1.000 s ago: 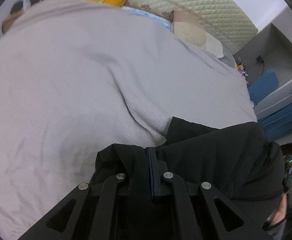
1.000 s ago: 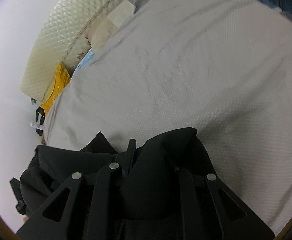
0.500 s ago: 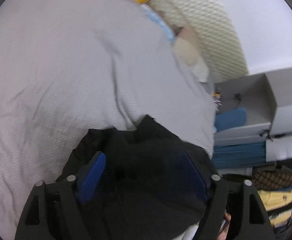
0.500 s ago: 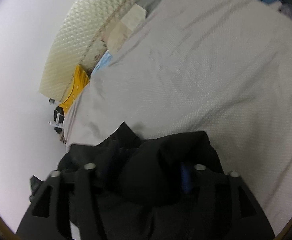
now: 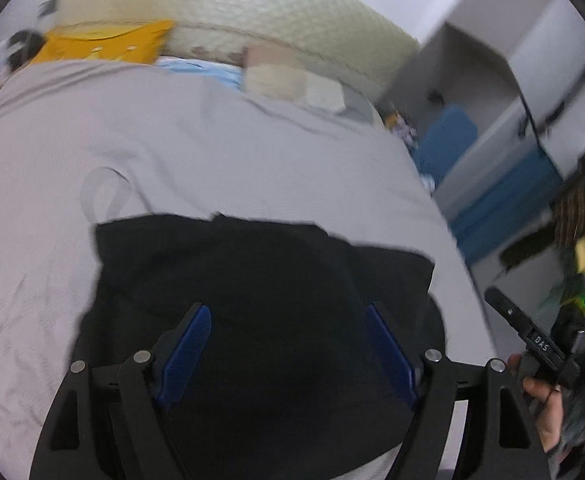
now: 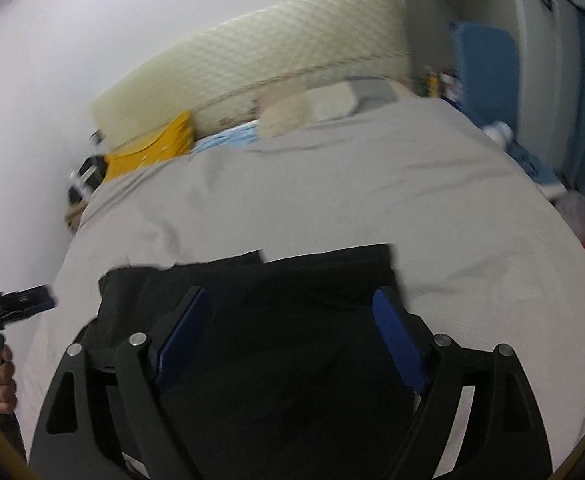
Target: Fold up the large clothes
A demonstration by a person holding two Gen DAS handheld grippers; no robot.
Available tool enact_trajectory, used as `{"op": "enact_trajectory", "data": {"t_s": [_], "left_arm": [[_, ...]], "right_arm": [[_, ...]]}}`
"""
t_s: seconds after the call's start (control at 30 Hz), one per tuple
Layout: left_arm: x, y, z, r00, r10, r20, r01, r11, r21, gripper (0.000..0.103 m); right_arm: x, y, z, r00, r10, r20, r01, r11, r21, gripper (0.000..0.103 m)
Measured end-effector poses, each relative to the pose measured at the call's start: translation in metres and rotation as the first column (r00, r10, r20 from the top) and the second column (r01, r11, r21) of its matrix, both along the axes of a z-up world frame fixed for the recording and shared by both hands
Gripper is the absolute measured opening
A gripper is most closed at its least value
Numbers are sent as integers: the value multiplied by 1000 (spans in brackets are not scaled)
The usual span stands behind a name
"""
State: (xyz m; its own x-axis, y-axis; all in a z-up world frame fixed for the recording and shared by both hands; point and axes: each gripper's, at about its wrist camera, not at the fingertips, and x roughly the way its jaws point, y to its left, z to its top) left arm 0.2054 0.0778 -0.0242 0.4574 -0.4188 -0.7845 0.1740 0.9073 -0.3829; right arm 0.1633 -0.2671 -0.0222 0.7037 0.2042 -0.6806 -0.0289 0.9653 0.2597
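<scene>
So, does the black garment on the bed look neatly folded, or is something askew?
A little askew. The black garment lies flat on the grey bedsheet, but its far edge is stepped: a flap on the left ends short of the right part, so the layers do not line up. Nothing else stands out.

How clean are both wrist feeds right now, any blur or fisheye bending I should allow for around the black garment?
Left wrist view: motion blur smears the headboard and the shelving; the black garment is a near-featureless dark mass; the bedsheet bulges from fisheye. Right wrist view: blurred too, garment edge soft, blue pads sharper; flat, even light, no glare.
</scene>
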Motion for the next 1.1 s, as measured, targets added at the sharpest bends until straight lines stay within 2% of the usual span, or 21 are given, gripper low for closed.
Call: {"op": "enact_trajectory", "data": {"t_s": [0.17, 0.27, 0.3, 0.4, 0.63, 1.1], "left_arm": [[-1, -39, -44, 998, -19, 56, 11, 990, 138, 79], [1, -56, -68, 993, -39, 113, 7, 963, 270, 80], [2, -58, -73, 991, -43, 128, 5, 958, 286, 80], [13, -57, -84, 989, -46, 141, 9, 967, 254, 81], [44, -60, -100, 989, -46, 139, 5, 958, 286, 84], [81, -55, -135, 987, -10, 162, -36, 960, 276, 89]], "right_arm": [[5, 49, -51, 1000, 23, 8, -23, 999, -22, 85], [13, 64, -83, 1000, 29, -8, -29, 999, -41, 86], [15, 66, -92, 1000, 21, -2, -21, 999, -45, 87], [22, 66, -104, 999, -15, 33, 18, 996, -86, 87], [44, 71, -115, 1000, 16, 26, -12, 988, -153, 89], [95, 78, -137, 999, 36, 11, -34, 993, -115, 100]]}}
